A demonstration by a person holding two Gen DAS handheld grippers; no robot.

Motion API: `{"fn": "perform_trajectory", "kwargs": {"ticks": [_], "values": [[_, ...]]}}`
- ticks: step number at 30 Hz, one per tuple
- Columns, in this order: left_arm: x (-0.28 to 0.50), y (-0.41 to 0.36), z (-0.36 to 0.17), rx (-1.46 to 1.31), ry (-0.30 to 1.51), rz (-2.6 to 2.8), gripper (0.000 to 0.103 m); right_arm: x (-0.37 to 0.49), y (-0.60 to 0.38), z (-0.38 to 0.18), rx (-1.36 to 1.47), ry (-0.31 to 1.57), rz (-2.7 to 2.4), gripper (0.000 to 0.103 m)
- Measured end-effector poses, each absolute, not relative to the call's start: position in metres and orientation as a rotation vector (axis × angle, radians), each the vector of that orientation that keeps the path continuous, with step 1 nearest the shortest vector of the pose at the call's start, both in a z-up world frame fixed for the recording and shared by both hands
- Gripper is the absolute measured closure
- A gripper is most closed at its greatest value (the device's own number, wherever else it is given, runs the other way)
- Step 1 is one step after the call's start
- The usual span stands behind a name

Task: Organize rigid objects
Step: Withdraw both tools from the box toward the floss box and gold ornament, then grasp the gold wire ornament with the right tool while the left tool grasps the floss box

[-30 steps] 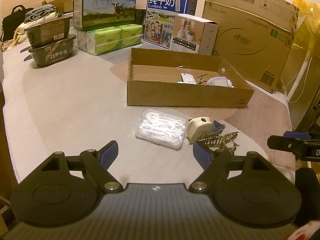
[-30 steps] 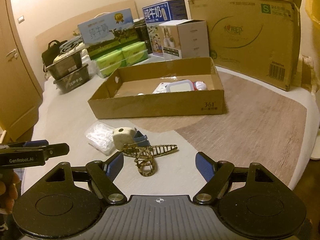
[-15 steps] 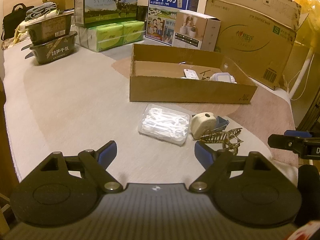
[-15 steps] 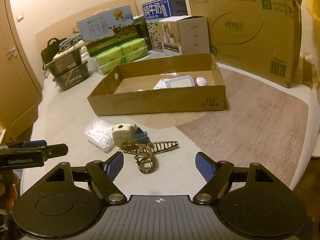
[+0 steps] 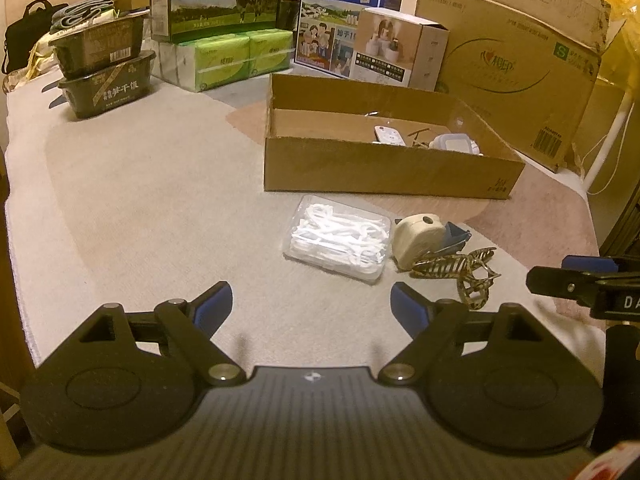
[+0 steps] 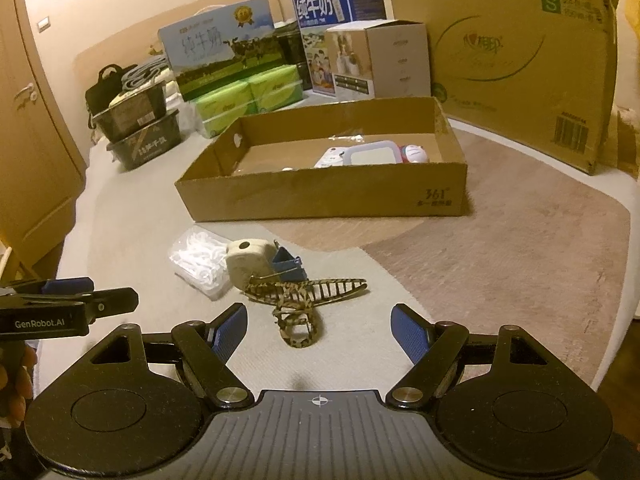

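Left gripper (image 5: 311, 308) fingers have just been opening wider — nothing between them

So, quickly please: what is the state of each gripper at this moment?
Left gripper: open, has just been opening wider, nothing between its fingers.
Right gripper: open, holding nothing.

Both grippers' fingers (image 5: 212, 306) (image 6: 408, 330) apart, empty.

- Floss pick box (image 5: 338, 237): clear, lid shut, lying flat on the carpet before the cardboard tray (image 5: 384, 174).
- Tape measure (image 5: 418, 238): cream, on edge, just beside the floss pick box.
- Binder clip (image 6: 287, 266): blue, behind the tape measure.
- Hair claw (image 6: 308, 296): leopard-patterned, touching both.
- Cardboard tray: shallow, open, holding small items.
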State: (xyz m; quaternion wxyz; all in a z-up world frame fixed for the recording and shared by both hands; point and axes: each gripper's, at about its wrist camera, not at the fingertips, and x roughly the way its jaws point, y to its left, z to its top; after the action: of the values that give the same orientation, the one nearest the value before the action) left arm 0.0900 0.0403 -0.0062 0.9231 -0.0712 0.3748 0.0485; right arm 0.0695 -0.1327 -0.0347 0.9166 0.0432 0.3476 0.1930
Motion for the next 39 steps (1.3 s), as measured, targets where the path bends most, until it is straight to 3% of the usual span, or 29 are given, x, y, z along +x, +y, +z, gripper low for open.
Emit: {"fn": "perform_trajectory", "kwargs": {"ticks": [16,32,39], "values": [[0.107,0.047,-0.027,-0.167,0.802,0.090,0.018,0.096,-0.105,-0.066,0.040,0.746,0.422,0.025],[0.125,0.049,-0.040,-0.173,0.819,0.083,0.017,0.114,-0.086,-0.085,-0.034,0.739,0.428,0.072],[0.132,0.046,-0.043,-0.159,0.823,0.066,0.011,0.113,-0.088,-0.084,-0.049,0.736,0.423,0.072]]}}
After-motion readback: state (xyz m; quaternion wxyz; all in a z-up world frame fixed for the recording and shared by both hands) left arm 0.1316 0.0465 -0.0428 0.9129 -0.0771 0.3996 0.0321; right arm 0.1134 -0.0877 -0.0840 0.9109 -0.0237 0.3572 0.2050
